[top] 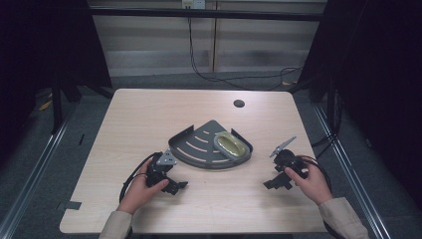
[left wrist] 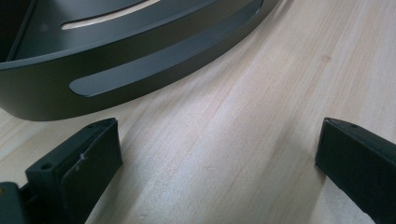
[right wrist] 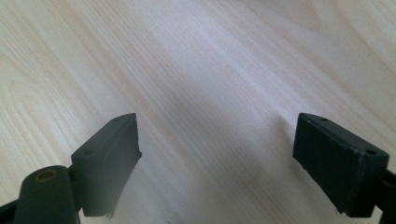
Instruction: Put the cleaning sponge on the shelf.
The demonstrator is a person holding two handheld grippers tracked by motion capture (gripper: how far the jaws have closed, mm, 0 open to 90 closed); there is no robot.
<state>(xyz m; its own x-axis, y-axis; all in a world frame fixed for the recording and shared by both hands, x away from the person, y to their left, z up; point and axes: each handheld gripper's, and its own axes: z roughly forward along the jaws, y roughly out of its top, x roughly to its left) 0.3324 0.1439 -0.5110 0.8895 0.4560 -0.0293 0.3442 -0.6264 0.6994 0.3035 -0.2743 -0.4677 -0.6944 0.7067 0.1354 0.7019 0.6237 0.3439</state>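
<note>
A dark grey quarter-round corner shelf with slots in its floor lies at the middle of the pale wood table. A yellowish oval dish rests in its right part. My left gripper sits low on the table just left of and nearer than the shelf, open, nothing between its jaws. In the left gripper view the shelf's curved wall runs just beyond that gripper. My right gripper stands open to the right of the shelf, over bare wood in the right gripper view.
A round cable hole is in the table's far part. Black cables trail on the floor behind the table. Dark curtains and metal rails flank both sides. Bare wood lies between the two grippers along the near edge.
</note>
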